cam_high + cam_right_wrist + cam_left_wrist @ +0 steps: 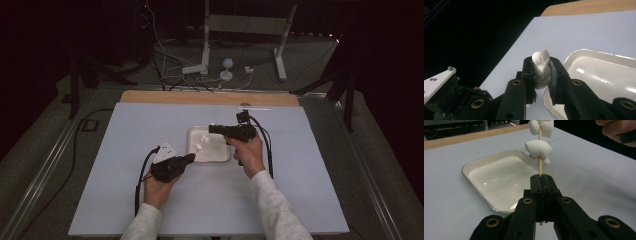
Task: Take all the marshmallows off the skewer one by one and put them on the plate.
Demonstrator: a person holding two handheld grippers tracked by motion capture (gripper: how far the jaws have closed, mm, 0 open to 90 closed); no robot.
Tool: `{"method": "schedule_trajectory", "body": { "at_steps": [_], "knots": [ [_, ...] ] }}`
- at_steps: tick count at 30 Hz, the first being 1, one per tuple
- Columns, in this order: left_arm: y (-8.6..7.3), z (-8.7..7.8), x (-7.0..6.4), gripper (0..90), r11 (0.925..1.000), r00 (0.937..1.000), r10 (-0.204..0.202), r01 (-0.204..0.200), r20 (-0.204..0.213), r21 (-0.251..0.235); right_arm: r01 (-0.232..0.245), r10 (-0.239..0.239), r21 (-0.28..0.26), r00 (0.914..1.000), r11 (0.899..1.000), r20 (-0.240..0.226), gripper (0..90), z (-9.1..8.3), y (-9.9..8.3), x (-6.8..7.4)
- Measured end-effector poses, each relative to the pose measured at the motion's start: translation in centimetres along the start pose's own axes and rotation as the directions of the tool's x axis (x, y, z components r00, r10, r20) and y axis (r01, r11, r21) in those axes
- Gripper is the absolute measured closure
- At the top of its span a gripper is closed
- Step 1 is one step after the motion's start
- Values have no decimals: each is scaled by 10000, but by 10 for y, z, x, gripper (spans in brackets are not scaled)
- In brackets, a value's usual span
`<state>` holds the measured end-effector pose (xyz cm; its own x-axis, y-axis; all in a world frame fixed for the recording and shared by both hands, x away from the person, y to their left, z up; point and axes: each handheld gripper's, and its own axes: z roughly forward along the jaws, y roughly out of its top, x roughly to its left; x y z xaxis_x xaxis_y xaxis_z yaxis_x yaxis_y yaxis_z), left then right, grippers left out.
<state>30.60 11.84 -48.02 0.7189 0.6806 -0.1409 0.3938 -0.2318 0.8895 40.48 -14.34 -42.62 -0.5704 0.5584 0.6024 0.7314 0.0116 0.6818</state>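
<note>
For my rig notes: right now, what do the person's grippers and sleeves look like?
Both the left gripper and the right gripper are black, with two jointed jaws and brass-coloured rivets at the pivots. The left one carries a pale three-cornered plate on top. A black cable trails from each. Both sleeves are pale grey.

Wooden skewer [540, 167]: thin, pale, upright, its lower end clamped between closed jaws, standing over the near edge of the tray [474, 162]. Two white marshmallows threaded on it: lower marshmallow [538, 148] soft, lumpy, mid-stick; upper marshmallow [541, 127] at the top, partly cut off by the frame. Third marshmallow [541, 68]: white, squashed and creased, pinched between the other jaws, bulging above them, held beside the tray's rim.
</note>
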Motion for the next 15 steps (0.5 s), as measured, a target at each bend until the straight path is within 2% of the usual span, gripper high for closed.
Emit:
{"method": "schedule_trajectory", "body": {
  "at_steps": [4,8,12,14,15],
  "knots": [
    [0,-2,0,900,9999,9999,132,-132,6,-14,68,-68,-88,9999,9999,79,783,0,2,2],
    [0,-3,-1,900,9995,9994,297,-298,-156,-56,168,-163,-182,9995,9997,283,785,-1,5,4],
    [-2,-6,2,900,9997,9996,218,-219,-152,-84,112,-105,-235,9995,9997,292,786,0,7,5],
    [-4,-7,4,900,9998,9998,143,-145,-143,-119,187,-180,-209,9992,9996,371,786,1,8,5],
    [-6,-8,5,900,9999,9998,115,-116,-160,-86,283,-272,-185,9981,9994,553,788,1,8,6]
  ]
}}
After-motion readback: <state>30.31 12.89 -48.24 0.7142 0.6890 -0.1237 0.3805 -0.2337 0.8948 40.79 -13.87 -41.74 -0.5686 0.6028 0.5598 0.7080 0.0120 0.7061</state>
